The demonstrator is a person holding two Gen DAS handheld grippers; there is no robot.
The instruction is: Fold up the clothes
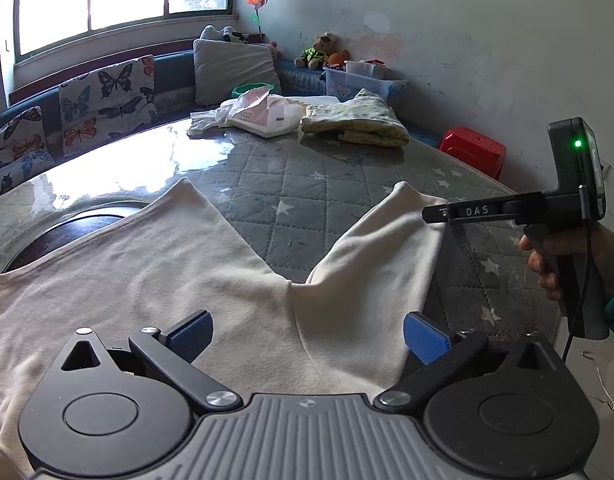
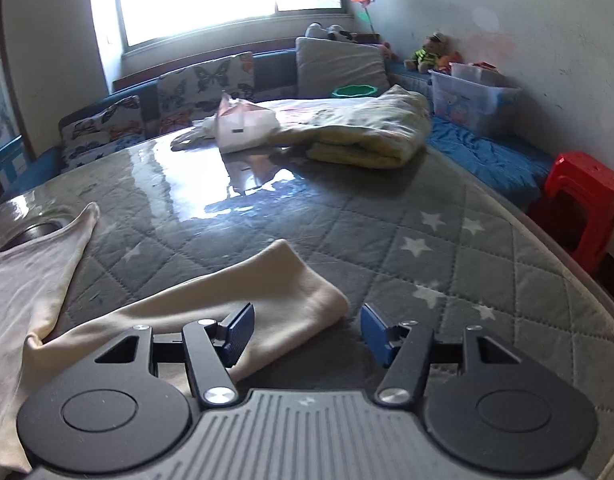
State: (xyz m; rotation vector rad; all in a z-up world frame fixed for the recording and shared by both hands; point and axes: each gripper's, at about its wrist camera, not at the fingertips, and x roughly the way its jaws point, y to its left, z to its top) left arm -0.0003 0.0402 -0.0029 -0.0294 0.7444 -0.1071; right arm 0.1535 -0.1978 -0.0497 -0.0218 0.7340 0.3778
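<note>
A cream garment (image 1: 155, 272) lies flat on the grey quilted table cover (image 1: 307, 200), its two legs spread in a V pointing away from me. My left gripper (image 1: 307, 332) hovers over the fork of the V, jaws wide open and nothing pinched. My right gripper (image 2: 307, 330) is open at the end of the right leg (image 2: 267, 280); its left pad (image 2: 239, 332) sits over the cloth edge and the right pad over bare cover. In the left wrist view the right gripper (image 1: 433, 214), held by a hand (image 1: 547, 264), reaches the right leg's tip.
Folded yellow patterned cloth (image 1: 355, 124) and a white plastic bag (image 1: 263, 116) lie at the table's far side. A red stool (image 2: 583, 200) stands off the right edge. Butterfly cushions (image 1: 107, 100) and a clear storage bin (image 2: 467, 100) line the bench behind.
</note>
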